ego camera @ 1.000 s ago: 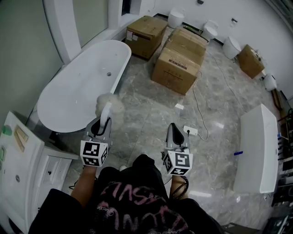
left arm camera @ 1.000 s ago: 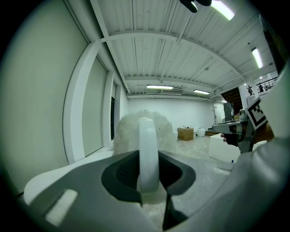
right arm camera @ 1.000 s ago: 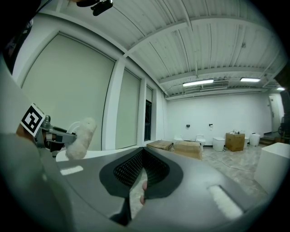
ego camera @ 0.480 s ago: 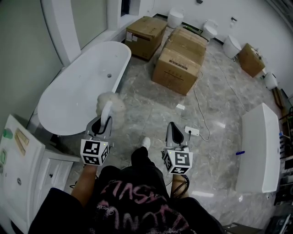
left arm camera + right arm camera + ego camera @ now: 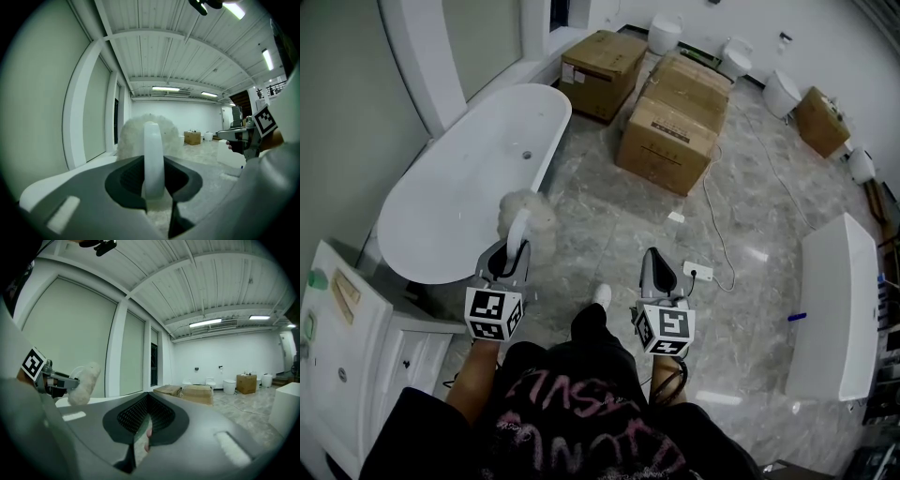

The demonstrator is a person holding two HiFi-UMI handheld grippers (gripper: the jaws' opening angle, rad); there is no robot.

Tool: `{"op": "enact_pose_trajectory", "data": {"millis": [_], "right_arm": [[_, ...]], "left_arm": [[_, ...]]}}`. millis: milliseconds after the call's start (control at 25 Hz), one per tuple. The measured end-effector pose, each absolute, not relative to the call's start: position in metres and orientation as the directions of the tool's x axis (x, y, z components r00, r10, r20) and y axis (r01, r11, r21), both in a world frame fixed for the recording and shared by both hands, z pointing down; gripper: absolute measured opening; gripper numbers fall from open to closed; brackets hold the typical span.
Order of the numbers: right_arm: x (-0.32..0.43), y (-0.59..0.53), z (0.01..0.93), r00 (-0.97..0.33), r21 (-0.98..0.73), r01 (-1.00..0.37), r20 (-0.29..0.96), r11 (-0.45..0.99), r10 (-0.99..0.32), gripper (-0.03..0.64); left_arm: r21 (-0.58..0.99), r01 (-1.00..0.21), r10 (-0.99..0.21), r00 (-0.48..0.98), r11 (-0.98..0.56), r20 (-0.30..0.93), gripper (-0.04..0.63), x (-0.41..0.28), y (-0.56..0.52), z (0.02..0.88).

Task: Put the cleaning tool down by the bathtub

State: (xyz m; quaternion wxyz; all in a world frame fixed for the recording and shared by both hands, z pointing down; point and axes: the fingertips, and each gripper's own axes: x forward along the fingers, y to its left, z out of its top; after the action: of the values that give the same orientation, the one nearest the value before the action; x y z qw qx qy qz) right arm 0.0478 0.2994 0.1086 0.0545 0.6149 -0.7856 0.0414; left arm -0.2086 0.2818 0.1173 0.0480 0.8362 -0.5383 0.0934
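The cleaning tool (image 5: 523,214) is a white handle with a fluffy white pad at its end. My left gripper (image 5: 512,247) is shut on the handle and holds it out over the floor, just off the near end of the white bathtub (image 5: 459,178). In the left gripper view the handle (image 5: 153,159) stands upright between the jaws, with the pad (image 5: 133,136) behind it. My right gripper (image 5: 654,259) hangs shut and empty over the marble floor to the right. The right gripper view shows the tool's pad (image 5: 84,383) at far left.
Cardboard boxes (image 5: 667,122) stand on the floor beyond the tub, with toilets (image 5: 782,92) along the back wall. A white cabinet (image 5: 342,328) is at the near left and a long white fixture (image 5: 834,300) at the right. A power strip (image 5: 697,272) with its cable lies ahead of my right gripper.
The person's shoe has stepped forward between the grippers and the view has shifted a little. Both grippers hold the same pose, the tool still in the left.
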Motion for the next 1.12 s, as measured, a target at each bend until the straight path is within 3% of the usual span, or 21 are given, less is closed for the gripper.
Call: {"op": "enact_pose_trajectory", "data": {"millis": [1120], "right_arm": [[0.075,0.165,0.141,-0.289,-0.034,-0.957,0.195,0.288,-0.937,0.02]], "left_arm": [[-0.002,-0.904,-0.86,0.406,-0.427,0.31,0.086,-0.163,0.167,0.158]]}}
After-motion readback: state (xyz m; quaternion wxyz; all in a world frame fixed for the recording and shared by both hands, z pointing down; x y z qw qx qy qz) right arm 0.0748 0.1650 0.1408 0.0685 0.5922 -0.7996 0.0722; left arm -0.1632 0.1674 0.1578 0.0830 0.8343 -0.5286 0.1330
